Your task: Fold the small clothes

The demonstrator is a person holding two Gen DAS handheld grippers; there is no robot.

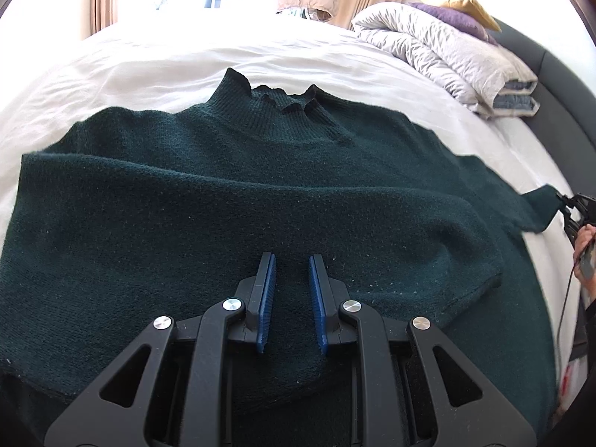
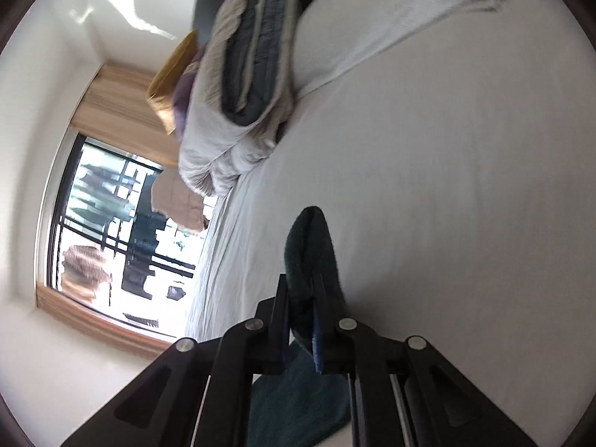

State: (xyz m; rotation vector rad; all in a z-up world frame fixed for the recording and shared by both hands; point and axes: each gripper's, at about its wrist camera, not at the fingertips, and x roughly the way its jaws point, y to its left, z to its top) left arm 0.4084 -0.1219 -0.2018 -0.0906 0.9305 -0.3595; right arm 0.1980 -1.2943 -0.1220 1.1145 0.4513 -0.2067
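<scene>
Only right tool view shows pinched sleeve

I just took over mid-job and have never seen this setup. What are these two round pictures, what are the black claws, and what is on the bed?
There is no robot arm: a person carries a two-finger claw in each hand, with a fisheye camera on each looking along its fingers. The left wrist picture shows the left claw, its blue pads narrowly apart over a dark green sweater spread on a white bed; whether it pinches the knit is unclear. At that picture's right edge the right claw holds the sweater's sleeve end. The right wrist picture is tilted sideways and shows that same grip close up. A folded duvet lies further back on the bed.
</scene>
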